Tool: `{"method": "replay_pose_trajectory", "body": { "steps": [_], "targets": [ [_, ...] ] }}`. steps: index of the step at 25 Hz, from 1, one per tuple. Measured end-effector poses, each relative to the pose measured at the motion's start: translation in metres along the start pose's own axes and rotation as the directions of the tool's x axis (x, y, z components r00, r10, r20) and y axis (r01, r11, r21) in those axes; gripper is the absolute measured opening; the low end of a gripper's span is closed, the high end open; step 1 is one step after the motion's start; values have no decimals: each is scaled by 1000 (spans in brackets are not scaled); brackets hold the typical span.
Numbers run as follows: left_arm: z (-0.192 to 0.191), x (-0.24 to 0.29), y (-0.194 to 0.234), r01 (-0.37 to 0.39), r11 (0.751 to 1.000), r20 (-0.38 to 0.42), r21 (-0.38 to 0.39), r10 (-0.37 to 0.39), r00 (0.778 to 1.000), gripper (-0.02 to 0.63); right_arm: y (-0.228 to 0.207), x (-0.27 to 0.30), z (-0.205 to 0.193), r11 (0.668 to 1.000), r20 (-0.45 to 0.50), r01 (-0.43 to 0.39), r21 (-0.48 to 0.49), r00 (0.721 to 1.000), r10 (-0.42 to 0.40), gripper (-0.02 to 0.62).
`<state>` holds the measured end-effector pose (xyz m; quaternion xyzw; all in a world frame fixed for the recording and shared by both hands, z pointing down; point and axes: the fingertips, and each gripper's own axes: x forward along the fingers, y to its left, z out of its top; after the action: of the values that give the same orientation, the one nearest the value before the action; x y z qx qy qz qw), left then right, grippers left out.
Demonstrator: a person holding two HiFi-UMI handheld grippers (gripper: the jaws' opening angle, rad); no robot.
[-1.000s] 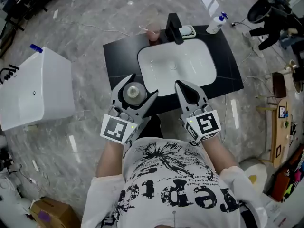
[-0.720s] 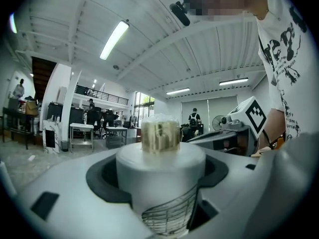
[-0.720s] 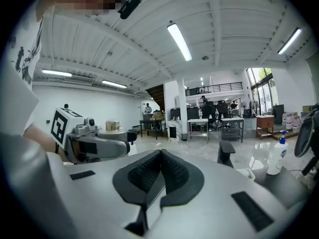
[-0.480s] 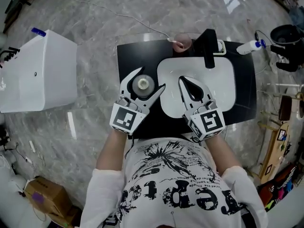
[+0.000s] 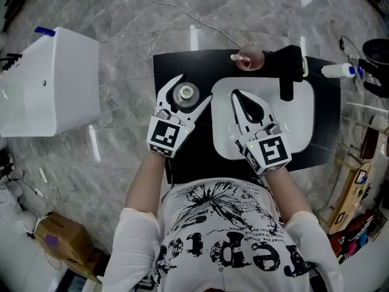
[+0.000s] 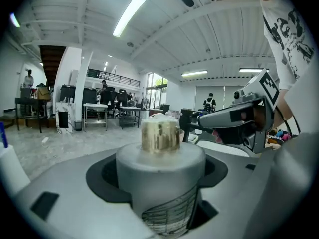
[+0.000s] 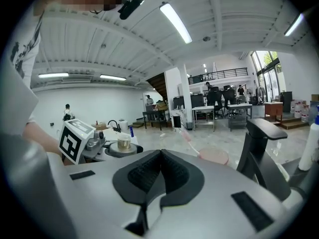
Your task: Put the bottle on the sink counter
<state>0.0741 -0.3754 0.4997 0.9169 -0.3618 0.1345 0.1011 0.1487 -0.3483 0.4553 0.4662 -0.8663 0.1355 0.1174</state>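
A grey bottle (image 5: pixel 184 93) with a tan cap stands upright between the jaws of my left gripper (image 5: pixel 193 88), which is shut on it. In the head view it is over the black sink counter (image 5: pixel 182 62), left of the white basin (image 5: pixel 298 132). The left gripper view shows the bottle (image 6: pixel 160 168) close up, filling the space between the jaws. My right gripper (image 5: pixel 238 94) is over the basin's left part, shut with nothing in it. In the right gripper view its pads (image 7: pixel 159 176) meet.
A black faucet (image 5: pixel 289 72) stands at the basin's far side, with a pink cup (image 5: pixel 250 58) to its left. A white bottle with a blue cap (image 5: pixel 340 70) lies at the counter's right end. A white box (image 5: pixel 55 84) sits on the floor at left.
Both grippers have moved forward over the sink unit. The bottle went from near the counter's front edge to over the counter left of the basin.
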Motion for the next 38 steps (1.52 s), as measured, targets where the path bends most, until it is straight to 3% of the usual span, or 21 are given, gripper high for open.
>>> {"method": "replay_pose_trajectory", "body": {
  "steps": [11,16,21,27,31,38],
  "targets": [
    [-45,31,26,-103,994,-115,-31,99,988,348,-21,13,-20,998,-15,41,49,999,-40,14],
    [-68,37,28,-164,986,-187,-38,154,970,348,-19,14,-31,999,-41,-12,40,999,14,14],
    [-71,37,28,-204,978,-180,-48,193,965,348,-17,18,-37,998,-53,-60,30,997,61,14],
    [-74,36,27,-213,975,-174,-57,200,964,348,-16,17,-44,996,-58,-80,44,995,83,14],
    [-76,33,29,-220,970,-177,-103,200,964,348,-16,17,-48,995,-67,-87,50,994,90,14],
    [-88,24,21,-199,979,-248,-46,182,951,348,-9,15,-53,994,-85,-88,59,992,93,14]
  ]
}}
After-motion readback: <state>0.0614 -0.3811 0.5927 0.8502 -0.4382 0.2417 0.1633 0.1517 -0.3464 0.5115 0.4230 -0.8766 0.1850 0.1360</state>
